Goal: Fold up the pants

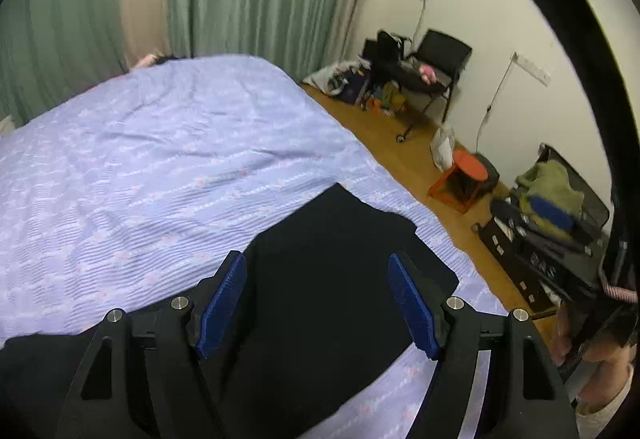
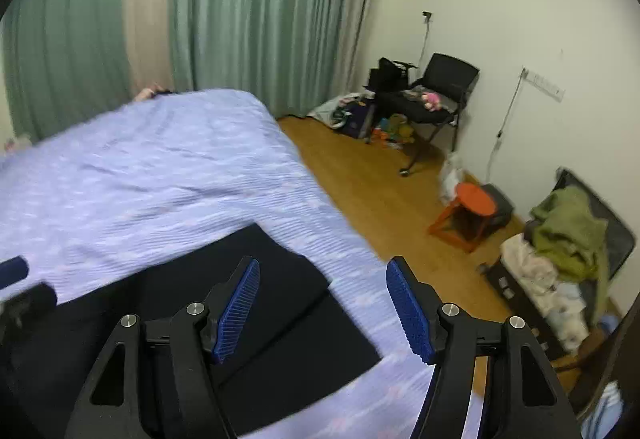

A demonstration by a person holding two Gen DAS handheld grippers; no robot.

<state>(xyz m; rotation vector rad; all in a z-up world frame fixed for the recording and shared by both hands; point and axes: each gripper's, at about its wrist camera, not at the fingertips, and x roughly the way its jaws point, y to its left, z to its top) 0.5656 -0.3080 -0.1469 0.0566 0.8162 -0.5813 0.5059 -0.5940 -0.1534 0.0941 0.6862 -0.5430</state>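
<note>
Black pants point(image 1: 332, 279) lie flat on the lavender bedspread point(image 1: 160, 159) near the bed's right edge, one layer folded over another; they also show in the right wrist view point(image 2: 288, 303). My left gripper point(image 1: 316, 299) is open above the pants, holding nothing. My right gripper point(image 2: 322, 303) is open above the pants' right end, holding nothing. The left gripper's blue fingertip point(image 2: 12, 271) shows at the left edge of the right wrist view.
The bed's right edge drops to a wooden floor point(image 2: 380, 199). On the floor stand an orange stool point(image 2: 468, 215), a black chair point(image 2: 440, 95) with bags, and an open suitcase point(image 2: 560, 271) of clothes. Green curtains point(image 2: 248, 7) hang behind the bed.
</note>
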